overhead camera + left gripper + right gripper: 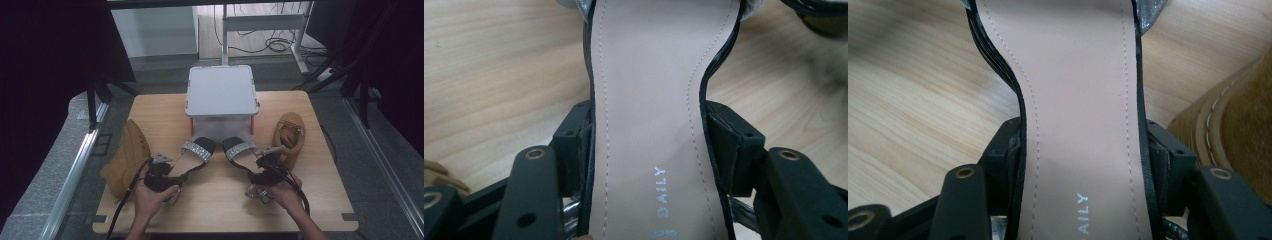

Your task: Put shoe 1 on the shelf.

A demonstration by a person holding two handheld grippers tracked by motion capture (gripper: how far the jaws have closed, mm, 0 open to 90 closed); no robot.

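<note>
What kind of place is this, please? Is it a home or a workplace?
Probably a lab or recording workspace, not a home: a wooden table boxed in by dark curtains, a metal desk frame with loose cables on the floor behind, and shoes laid out beside a grey box.

On the bench (220, 200) before you, two sandals (196, 155) (242, 151) lie side by side in front of a box (221, 92), a boot (127, 157) far left, a shoe (290, 134) far right.
</note>
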